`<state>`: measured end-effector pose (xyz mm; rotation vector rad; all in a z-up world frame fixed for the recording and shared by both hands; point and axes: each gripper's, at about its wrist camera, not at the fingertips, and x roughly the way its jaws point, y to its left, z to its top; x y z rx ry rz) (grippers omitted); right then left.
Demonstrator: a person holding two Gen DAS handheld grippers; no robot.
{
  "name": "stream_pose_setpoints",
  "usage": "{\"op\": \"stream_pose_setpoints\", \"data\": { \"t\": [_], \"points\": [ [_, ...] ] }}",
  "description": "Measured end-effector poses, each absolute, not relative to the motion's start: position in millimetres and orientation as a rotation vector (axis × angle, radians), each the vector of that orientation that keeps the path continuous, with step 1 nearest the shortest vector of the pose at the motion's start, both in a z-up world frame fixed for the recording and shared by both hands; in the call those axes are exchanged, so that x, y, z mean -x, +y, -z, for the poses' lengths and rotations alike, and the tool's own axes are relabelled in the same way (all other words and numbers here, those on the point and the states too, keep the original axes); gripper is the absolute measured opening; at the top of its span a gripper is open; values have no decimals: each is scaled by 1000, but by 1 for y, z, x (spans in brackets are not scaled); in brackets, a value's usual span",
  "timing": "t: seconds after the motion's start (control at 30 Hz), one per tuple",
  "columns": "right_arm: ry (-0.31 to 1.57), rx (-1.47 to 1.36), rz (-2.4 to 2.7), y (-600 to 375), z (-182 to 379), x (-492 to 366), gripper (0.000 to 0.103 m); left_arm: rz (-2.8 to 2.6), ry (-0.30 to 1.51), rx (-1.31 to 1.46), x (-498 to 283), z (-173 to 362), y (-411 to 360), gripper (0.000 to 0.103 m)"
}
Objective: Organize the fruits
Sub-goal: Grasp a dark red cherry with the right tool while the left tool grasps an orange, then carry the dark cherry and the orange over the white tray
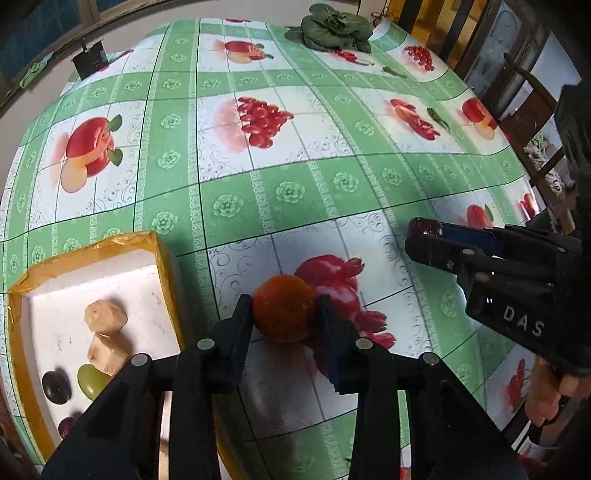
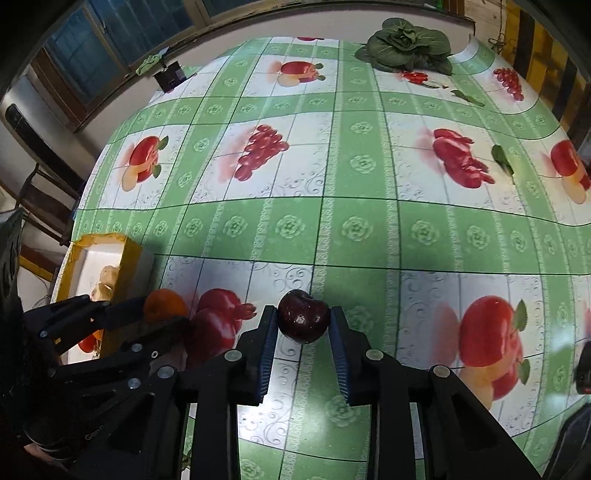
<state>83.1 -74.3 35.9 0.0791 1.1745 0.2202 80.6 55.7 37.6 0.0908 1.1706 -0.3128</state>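
1. Green-and-white checked oilcloth printed with apples, grapes and pomegranates covers the table (image 1: 295,192); windows and a pale wall run behind it.
2. At the far edge lies a bunch of leafy greens (image 1: 334,26), with a small dark box (image 1: 88,59) off toward the far left corner.
3. Near the left front corner sits a white foam tray (image 1: 162,258) edged in yellow tape.
4. Inside the tray lie two beige peeled chunks (image 1: 105,317), a green grape (image 1: 92,377), a dark grape (image 1: 56,386) and a red fruit partly hidden behind the gripper frame.
5. The left gripper (image 1: 284,314) clamps a small orange (image 1: 283,314) between its fingers, just to the right of the tray wall and above a printed pomegranate.
6. The right gripper (image 2: 303,319) is closed on a dark red cherry (image 2: 303,315), its blue pads pressed to either side.
7. From the left wrist view, the right gripper reaches in from the right, well apart from the tray, with the cherry at its tip.
8. Both fruits are outside the tray.
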Motion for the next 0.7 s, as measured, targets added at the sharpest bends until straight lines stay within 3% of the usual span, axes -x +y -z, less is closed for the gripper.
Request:
{"op": "stream_pose_setpoints", "data": {
  "t": [0.7],
  "points": [
    [1115, -45, -246, -60, -69, -64, 29, 275, 1109, 27, -54, -75, 95, 32]
  ]
}}
